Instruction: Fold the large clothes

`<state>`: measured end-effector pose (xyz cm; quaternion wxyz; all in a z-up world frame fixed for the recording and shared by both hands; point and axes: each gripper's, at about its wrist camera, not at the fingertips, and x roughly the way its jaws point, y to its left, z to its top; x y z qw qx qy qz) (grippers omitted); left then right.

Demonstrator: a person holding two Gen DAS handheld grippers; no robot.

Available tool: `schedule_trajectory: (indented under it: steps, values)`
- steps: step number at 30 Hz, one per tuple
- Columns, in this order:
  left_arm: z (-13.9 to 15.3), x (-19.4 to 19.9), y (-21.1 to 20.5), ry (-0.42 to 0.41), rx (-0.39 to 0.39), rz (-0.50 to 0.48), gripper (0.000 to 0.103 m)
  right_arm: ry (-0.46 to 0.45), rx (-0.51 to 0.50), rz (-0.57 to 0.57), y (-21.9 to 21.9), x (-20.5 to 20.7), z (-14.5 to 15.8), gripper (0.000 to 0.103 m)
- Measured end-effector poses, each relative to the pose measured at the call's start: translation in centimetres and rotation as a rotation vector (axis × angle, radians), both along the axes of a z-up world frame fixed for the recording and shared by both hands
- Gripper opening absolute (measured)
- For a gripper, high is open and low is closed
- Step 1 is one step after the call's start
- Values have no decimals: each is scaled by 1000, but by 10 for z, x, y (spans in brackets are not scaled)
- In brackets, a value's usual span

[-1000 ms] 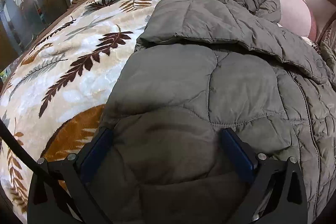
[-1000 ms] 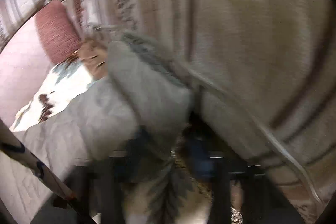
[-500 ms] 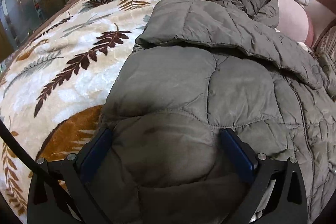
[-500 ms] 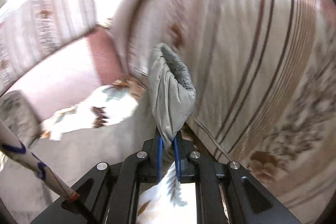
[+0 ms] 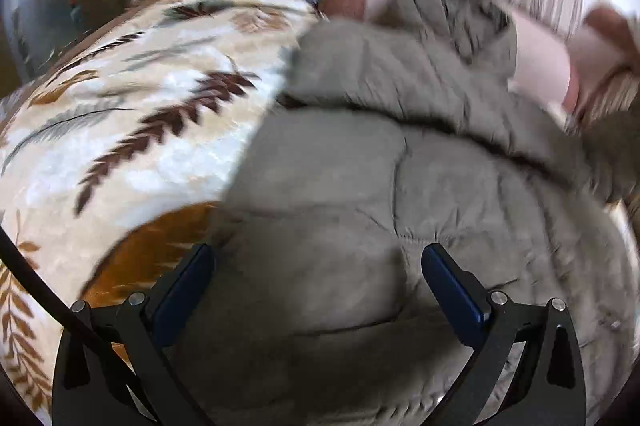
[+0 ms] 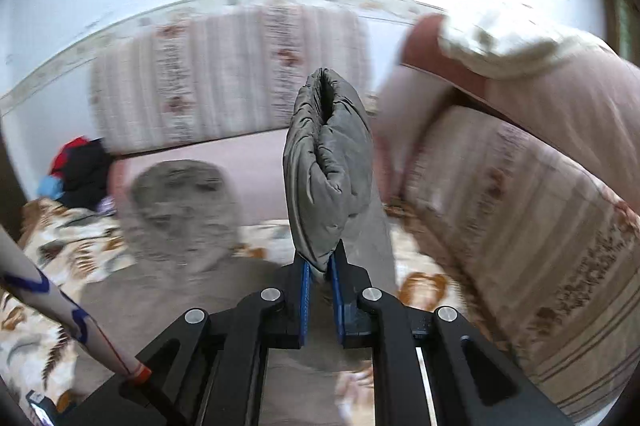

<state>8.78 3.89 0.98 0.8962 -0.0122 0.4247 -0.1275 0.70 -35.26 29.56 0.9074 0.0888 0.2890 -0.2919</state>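
One cuff (image 6: 326, 166) of the olive quilted jacket (image 5: 360, 226), spread along the leaf-print blanket's (image 5: 140, 114) right edge, is being pinched by the clenched right gripper (image 6: 319, 282) while the left gripper (image 5: 316, 290) is being held released, so slippage is being risked.

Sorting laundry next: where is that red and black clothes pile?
The clothes pile sits far left in the right wrist view, beyond the leaf-print blanket, beside the sofa cushion.
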Motion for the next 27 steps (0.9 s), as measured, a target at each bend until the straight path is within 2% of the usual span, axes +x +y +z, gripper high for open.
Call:
schedule_trajectory:
  steps: [4,6,10,15,18,22,26,27]
  values:
    - [27,-5,30,-79,-13,53,103,-2,31,127,57,36,-3,10]
    - [39,-3,49,-118,-15,113,103,0,56,194,83,53,-10,10]
    - [50,4,78,-156,-6,214,103,25,111,336,142,95,-38,10]
    - [53,17,101,-163,-16,276,103,119,175,445,201,149,-101,10]
    - [51,26,109,-141,-34,279,103,192,185,480,227,173,-141,10]
    - [49,30,117,-130,-57,298,103,283,202,515,247,195,-193,10]
    - [46,34,120,-111,-67,305,103,357,206,542,257,206,-228,11]
    - [44,35,120,-102,-69,304,103,387,188,555,261,208,-239,14]
